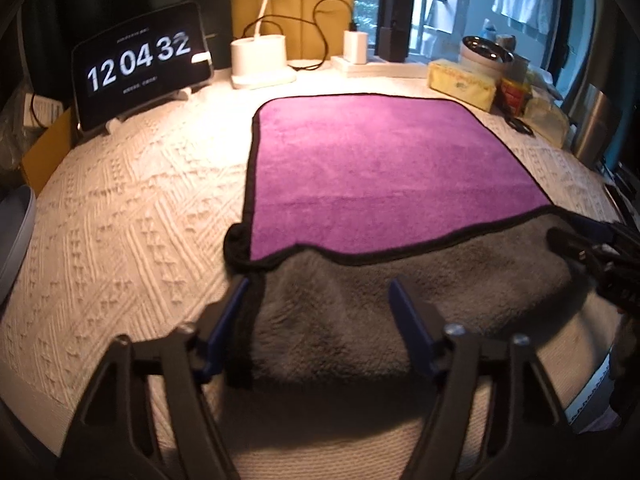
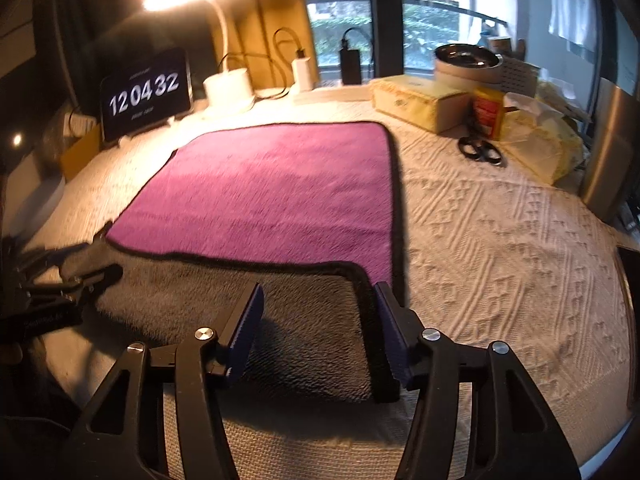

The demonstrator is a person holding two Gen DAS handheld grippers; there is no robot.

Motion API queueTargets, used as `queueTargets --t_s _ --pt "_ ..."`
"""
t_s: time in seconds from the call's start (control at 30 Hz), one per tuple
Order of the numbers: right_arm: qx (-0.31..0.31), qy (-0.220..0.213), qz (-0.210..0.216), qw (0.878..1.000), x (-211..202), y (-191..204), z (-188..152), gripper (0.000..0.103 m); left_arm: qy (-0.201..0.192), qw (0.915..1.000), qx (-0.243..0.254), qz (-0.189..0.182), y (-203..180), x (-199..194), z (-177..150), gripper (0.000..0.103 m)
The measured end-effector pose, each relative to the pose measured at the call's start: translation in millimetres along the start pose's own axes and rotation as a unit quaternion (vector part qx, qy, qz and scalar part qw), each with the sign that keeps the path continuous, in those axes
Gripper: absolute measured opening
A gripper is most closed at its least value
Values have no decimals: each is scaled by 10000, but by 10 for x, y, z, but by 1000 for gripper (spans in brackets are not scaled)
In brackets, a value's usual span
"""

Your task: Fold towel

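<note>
A purple towel [image 1: 380, 160] with a black hem and a grey underside lies on the cream knitted tablecloth [image 1: 132, 216]. Its near edge is turned over, so a grey band [image 1: 400, 300] faces up at the front. My left gripper [image 1: 320, 288] is open, its blue pads either side of the band's left near corner. My right gripper [image 2: 320, 300] is open over the right near corner of the towel [image 2: 280, 192], with the black hem by its right pad. Each gripper shows at the edge of the other's view.
A tablet clock [image 1: 140, 60], a white lamp base [image 1: 260, 60] and chargers with cables stand at the back. Boxes [image 2: 420, 100], a metal bowl [image 2: 468, 58], scissors [image 2: 480, 150] and bags crowd the back right. A grey dish [image 1: 16, 240] sits at the left edge.
</note>
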State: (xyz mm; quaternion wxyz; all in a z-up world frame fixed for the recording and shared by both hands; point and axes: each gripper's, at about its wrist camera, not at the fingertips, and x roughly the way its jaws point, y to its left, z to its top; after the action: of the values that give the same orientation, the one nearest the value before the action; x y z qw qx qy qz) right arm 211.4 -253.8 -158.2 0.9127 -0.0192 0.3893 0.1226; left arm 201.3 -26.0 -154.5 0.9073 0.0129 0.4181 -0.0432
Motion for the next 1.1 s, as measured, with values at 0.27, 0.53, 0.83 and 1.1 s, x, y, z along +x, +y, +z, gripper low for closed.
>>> queueTargets --t_s 0.27,0.53,0.83,1.1 --pt "-574 -226 -304 9976 -26 163 -84 13 -252 9982 540 47 -158 -112 -63 29" --pt "-660 -613 -293 9955 -217 197 -15 9 -420 9984 235 -281 -50 -230 -30 18" --pt "-725 -1012 -193 9920 -405 243 182 9 -627 9967 -49 -518 57 -359 132 16" --pt "-740 -1266 -202 9890 -453 191 356 9 -958 9941 -7 -508 66 -449 384 16"
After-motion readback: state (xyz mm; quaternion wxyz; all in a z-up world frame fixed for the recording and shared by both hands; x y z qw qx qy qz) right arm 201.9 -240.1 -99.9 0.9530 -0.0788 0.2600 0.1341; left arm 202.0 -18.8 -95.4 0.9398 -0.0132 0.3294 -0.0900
